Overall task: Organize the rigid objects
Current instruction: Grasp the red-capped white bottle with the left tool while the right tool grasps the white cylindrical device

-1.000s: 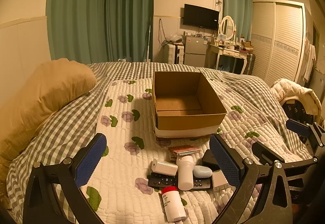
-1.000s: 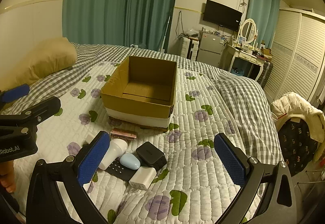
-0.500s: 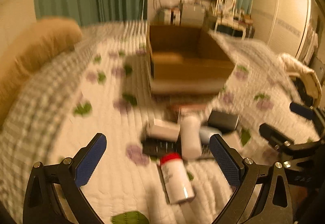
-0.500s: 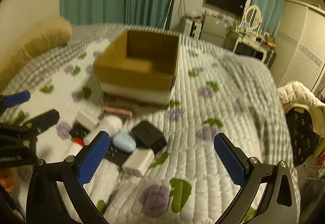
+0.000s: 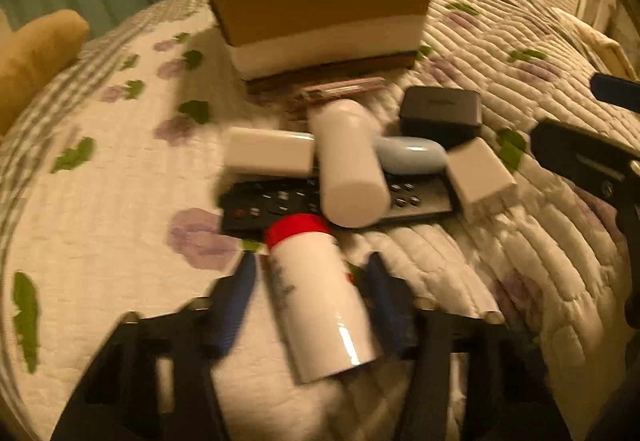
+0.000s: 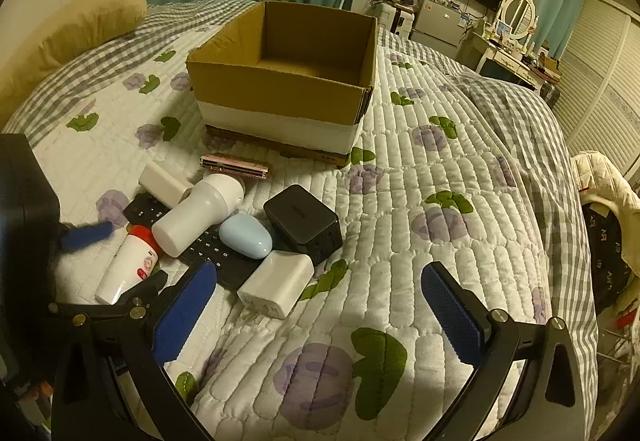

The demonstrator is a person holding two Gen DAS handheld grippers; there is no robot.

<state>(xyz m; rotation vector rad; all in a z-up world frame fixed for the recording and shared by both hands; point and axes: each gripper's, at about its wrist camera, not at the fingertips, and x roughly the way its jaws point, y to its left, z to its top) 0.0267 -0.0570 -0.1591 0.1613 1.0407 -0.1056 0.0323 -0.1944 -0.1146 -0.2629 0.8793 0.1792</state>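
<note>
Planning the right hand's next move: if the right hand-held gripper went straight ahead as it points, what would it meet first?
Probably bare floral quilt; the right hand-held gripper points right of the cluttered items, though depth is unclear.

A brown cardboard box [image 6: 288,81] sits on the flowery quilt [image 6: 460,177] — open on top. Just beside it lie a white bottle [image 6: 200,215] and a black charger [image 6: 303,220].

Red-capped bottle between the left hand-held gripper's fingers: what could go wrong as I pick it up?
1. The red-capped bottle lies tilted between the left hand-held gripper's fingers, which are not clearly closed; it may roll or slip out.
2. Its cap touches the black remote, which the white cylinder rests on; lifting could shift both.
3. The right hand-held gripper hovers open close by; the two may bump.
</note>
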